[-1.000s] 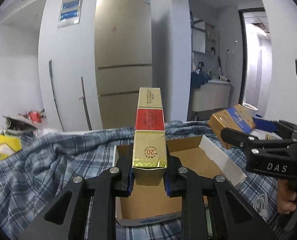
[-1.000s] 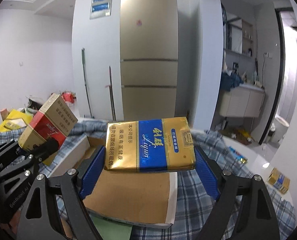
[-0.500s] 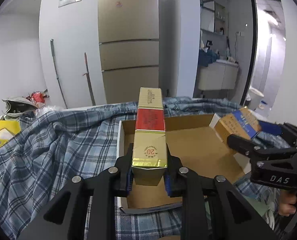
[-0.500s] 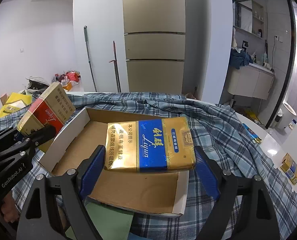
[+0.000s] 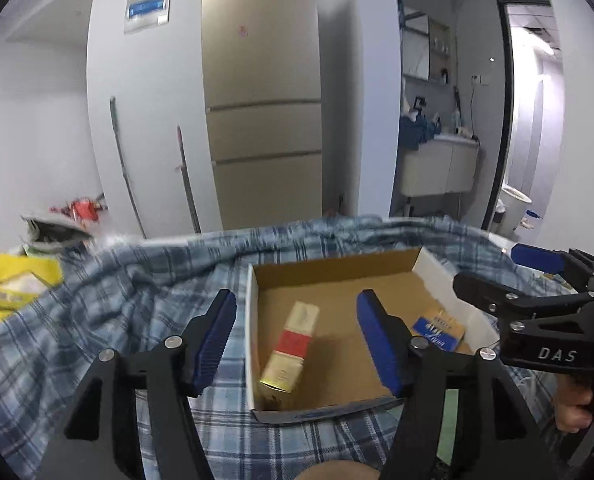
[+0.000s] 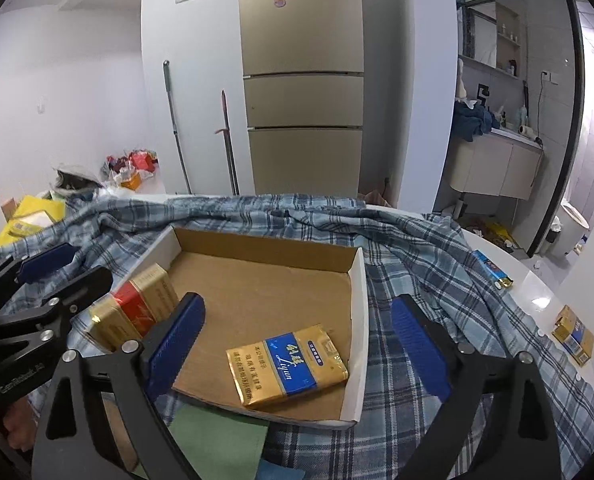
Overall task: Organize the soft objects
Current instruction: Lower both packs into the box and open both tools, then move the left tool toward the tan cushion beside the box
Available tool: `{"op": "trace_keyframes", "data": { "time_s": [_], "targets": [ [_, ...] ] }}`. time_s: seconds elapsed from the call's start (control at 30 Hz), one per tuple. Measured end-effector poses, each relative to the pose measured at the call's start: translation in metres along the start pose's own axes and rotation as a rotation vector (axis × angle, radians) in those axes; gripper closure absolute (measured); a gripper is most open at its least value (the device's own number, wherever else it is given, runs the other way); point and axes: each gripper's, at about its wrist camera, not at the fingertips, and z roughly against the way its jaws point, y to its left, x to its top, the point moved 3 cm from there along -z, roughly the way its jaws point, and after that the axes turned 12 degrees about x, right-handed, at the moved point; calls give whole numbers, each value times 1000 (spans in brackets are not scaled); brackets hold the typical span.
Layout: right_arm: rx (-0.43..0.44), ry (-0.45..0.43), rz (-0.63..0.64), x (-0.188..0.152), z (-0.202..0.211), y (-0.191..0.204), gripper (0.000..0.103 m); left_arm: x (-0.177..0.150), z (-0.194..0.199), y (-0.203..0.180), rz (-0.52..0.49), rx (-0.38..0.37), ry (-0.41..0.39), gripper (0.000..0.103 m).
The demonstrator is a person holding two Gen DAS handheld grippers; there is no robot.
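A shallow cardboard box (image 5: 429, 264) (image 6: 359, 280) lies on a blue plaid cloth (image 5: 97, 304) (image 6: 437, 264). A gold and red pack (image 5: 291, 350) (image 6: 131, 312) lies inside at its left wall. A gold and blue pack (image 6: 287, 364) (image 5: 437, 328) lies flat inside near the right wall. My left gripper (image 5: 297, 336) is open and empty above the box's left part; it also shows at the left of the right wrist view (image 6: 49, 272). My right gripper (image 6: 297, 348) is open and empty above the blue pack; it also shows in the left wrist view (image 5: 513, 276).
Another gold and blue pack (image 6: 575, 334) and a small blue packet (image 6: 493, 274) lie on the white table to the right. A green sheet (image 6: 217, 436) pokes out under the box's near edge. Yellow bags (image 5: 13, 284) sit at the far left. A fridge (image 6: 303, 76) stands behind.
Both grippers opened and let go of their packs, which now lie inside the box. Both grippers drew back a little from the box.
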Motion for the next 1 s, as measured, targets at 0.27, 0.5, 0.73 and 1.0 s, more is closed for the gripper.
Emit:
{"op": "trace_keyframes", "data": {
  "time_s": [0.27, 0.5, 0.73, 1.0],
  "targets": [
    [23, -70, 50, 9, 50, 24, 9, 9, 63, 12, 17, 25, -122, 38],
    [11, -144, 84, -2, 89, 38, 9, -8, 88, 20, 55, 15, -116, 38],
    [23, -119, 77, -26, 91, 38, 9, -37, 85, 21, 66, 23, -56, 38],
    [23, -48, 44, -54, 71, 26, 9, -52, 70, 17, 65, 20, -22, 38]
  ]
}}
